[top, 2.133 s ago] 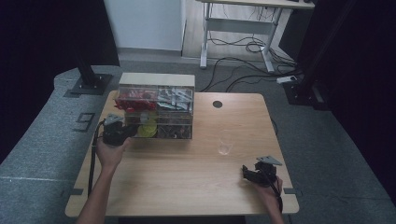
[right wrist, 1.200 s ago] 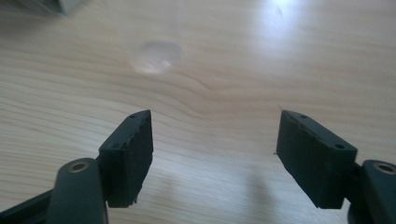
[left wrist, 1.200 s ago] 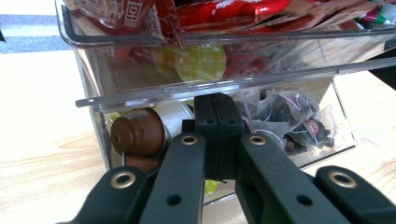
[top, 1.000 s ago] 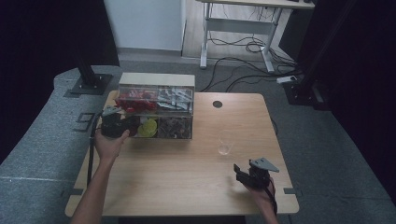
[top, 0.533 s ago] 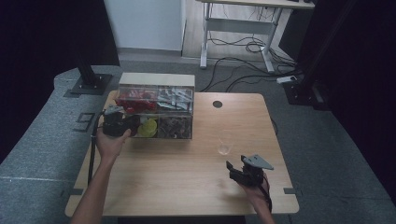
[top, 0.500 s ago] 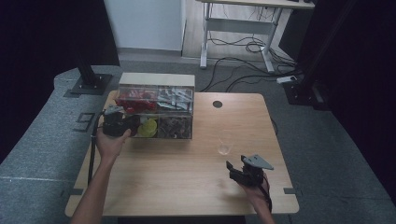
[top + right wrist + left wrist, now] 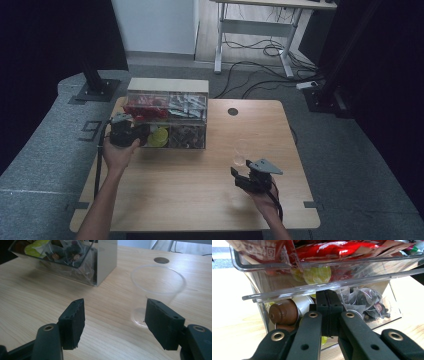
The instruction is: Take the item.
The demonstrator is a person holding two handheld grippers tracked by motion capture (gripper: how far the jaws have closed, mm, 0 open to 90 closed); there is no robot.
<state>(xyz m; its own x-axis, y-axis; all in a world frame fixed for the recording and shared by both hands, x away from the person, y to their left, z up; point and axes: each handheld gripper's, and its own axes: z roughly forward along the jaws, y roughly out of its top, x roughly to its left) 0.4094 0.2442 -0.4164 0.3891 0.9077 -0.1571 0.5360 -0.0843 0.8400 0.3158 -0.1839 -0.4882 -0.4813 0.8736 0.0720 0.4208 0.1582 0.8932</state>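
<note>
A pale wood-grain table (image 7: 200, 185) carries a clear, boxy plastic organiser (image 7: 167, 120) toward ten o'clock, holding crinkly red packets and round brown capsules (image 7: 284, 312). The left gripper (image 7: 329, 302), jaws pressed together, sits at the front lip of its lower drawer. The right gripper (image 7: 115, 315), jaws wide apart, faces a clear, smooth, tapered plastic cup (image 7: 156, 293) at one o'clock, not touching.

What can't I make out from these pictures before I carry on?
- Left hand-held gripper: its shut jaws hide what, if anything, they pinch on the clear organizer, left gripper view.
- Brown capsule: the bottom edge cuts off what lies under it.
- Plastic cup: too small and faint in the high view to read contents.
</note>
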